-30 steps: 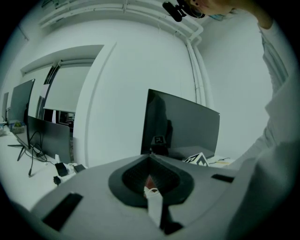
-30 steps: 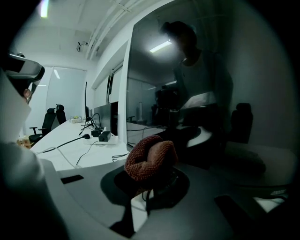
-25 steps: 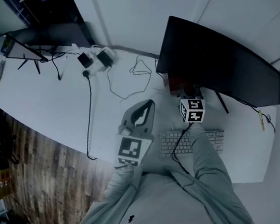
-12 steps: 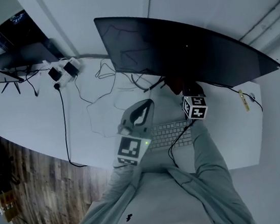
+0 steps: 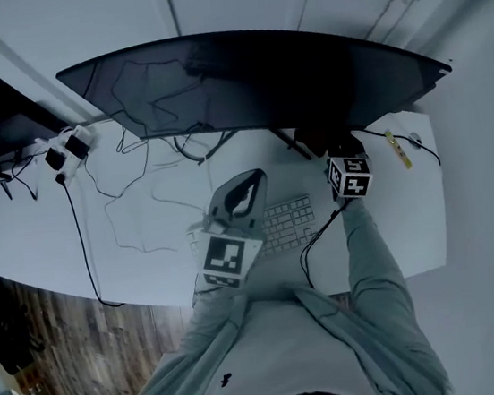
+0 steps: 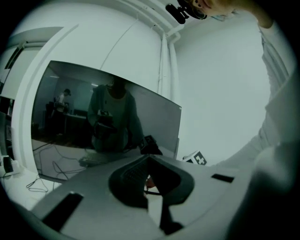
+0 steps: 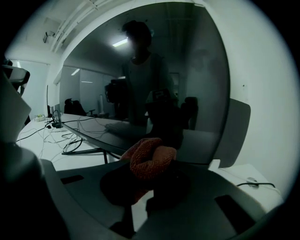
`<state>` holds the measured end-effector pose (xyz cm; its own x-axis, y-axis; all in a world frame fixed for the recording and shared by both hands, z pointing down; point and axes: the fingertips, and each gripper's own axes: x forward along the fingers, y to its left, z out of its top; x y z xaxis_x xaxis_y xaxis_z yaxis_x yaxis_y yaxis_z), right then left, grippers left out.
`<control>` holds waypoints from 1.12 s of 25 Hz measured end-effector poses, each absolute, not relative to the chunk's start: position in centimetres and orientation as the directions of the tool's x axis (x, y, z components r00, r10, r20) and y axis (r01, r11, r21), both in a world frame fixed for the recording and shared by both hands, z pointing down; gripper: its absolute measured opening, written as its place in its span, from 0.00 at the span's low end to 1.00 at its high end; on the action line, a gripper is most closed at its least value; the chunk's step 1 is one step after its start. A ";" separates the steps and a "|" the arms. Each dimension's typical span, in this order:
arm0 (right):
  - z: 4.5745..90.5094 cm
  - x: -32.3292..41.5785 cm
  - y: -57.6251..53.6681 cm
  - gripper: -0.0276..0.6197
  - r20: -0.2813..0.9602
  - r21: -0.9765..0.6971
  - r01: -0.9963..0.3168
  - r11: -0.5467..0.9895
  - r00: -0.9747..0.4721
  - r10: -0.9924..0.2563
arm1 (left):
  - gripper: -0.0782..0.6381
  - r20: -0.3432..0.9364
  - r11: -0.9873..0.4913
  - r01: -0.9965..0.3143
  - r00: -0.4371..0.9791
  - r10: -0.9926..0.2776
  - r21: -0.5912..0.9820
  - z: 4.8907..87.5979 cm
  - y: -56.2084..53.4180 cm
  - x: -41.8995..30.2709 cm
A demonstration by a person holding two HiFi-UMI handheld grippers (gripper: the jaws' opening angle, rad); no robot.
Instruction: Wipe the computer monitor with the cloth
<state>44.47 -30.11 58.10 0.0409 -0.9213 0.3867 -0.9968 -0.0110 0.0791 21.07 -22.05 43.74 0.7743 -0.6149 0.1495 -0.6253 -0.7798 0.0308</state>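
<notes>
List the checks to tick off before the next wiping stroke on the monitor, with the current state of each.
1. Cloth gripped: ok, bunched orange between the jaws of the right tool.
2. Cloth touching the monitor: cannot tell; it sits close to the lower right part of the screen.
3. Left tool out of the way: ok, shut and empty, above the desk beside the keyboard.
4. Screen dark: ok, it shows only reflections.
</notes>
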 end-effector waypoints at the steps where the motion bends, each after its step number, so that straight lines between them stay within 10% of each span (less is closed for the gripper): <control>1: 58.1 45.6 -29.8 0.10 0.388 0.081 -0.997 -0.020 0.050 -0.920 | 0.14 0.149 -0.786 -0.617 0.781 -0.607 0.031 43.7 -21.9 22.0; 28: 53.4 55.4 -26.6 0.10 0.309 0.112 -0.987 -0.114 0.144 -0.940 | 0.14 0.132 -0.790 -0.612 0.781 -0.611 -0.031 41.4 -19.4 26.7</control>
<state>55.43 -26.64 53.45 0.1436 -0.9401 0.3093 -0.9872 -0.1139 0.1120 26.66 -19.38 41.42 0.7808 -0.6106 0.1320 -0.6125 -0.7899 -0.0311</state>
